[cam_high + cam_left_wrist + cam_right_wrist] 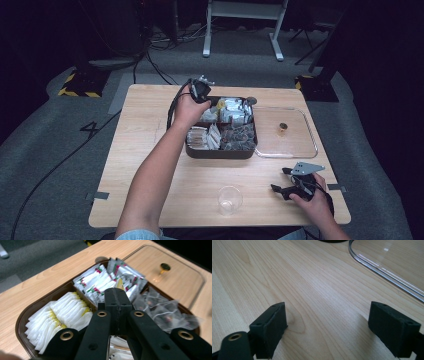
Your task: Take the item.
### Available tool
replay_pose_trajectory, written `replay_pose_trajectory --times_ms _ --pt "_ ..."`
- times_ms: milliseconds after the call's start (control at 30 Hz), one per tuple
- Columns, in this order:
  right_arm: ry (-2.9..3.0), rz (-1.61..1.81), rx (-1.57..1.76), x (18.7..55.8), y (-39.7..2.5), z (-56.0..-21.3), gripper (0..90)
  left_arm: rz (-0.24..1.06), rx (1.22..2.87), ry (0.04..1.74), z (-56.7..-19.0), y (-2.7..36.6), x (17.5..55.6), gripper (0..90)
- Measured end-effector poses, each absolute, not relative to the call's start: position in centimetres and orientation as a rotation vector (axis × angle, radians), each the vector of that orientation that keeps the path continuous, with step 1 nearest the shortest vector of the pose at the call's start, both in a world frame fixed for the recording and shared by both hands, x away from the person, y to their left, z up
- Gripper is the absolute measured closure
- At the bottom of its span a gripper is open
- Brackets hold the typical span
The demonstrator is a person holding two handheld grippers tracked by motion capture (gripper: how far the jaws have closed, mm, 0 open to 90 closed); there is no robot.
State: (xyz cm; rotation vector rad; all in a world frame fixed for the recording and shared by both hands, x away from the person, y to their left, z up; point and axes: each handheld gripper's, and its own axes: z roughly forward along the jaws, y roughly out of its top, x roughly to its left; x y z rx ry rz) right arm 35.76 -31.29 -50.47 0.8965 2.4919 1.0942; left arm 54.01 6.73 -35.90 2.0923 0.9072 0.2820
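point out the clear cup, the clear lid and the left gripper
clear cup (230,200), high view, on its side wall
clear lid (295,145), high view, on its flat clear panel
left gripper (118,300), left gripper view, on the closed fingertips

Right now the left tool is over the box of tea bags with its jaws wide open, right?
Not quite: the left tool is over the box of tea bags, but its jaws are closed together, as the left gripper view shows.
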Motion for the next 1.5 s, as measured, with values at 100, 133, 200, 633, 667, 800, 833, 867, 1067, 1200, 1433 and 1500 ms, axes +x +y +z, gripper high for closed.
replay_pose_trajectory --times_ms 100,133,200,633,667,800,833,867,1067,1200,1433,1500 --pt "2.492 1.094 0.895 35.8 -31.3 -50.5 15.4 0.27 2.101 0.873 -35.2 6.9 53.2 90.0" --pt "2.491 1.094 0.895 35.8 -31.3 -50.5 15.4 0.26 2.101 0.861 -35.1 6.9 53.0 90.0" --pt "2.484 1.093 0.904 35.6 -31.2 -50.5 15.8 0.248 2.103 0.848 -34.7 7.0 52.4 90.0" --pt "2.466 1.086 0.93 35.3 -31.2 -50.5 16.1 0.204 2.141 0.69 -32.2 6.9 47.4 90.0" --pt "2.465 1.085 0.934 35.2 -31.2 -50.5 16.1 0.205 2.131 0.678 -32.0 6.9 46.9 90.0" --pt "2.465 1.086 0.935 35.2 -31.2 -50.5 16.1 0.201 2.125 0.629 -31.3 6.8 44.9 90.0" --pt "2.465 1.085 0.935 35.2 -31.2 -50.5 16.1 0.201 2.132 0.612 -31.2 6.8 44.5 90.0" --pt "2.465 1.084 0.935 35.2 -31.2 -50.5 16.1 0.201 2.132 0.605 -31.2 6.7 43.9 90.0" --pt "2.46 1.083 0.942 35.1 -31.1 -50.5 16.1 0.195 2.15 0.559 -31.0 6.5 40.9 90.0" --pt "2.459 1.083 0.943 35.1 -31.1 -50.5 16.1 0.193 2.149 0.527 -31.0 6.5 39.2 90.0" --pt "2.458 1.082 0.945 35.1 -31.1 -50.5 16.1 0.18 2.143 0.456 -31.3 6.3 36.5 90.0" --pt "2.458 1.082 0.945 35.1 -31.1 -50.5 16.1 0.175 2.144 0.438 -31.5 6.1 35.8 90.0"
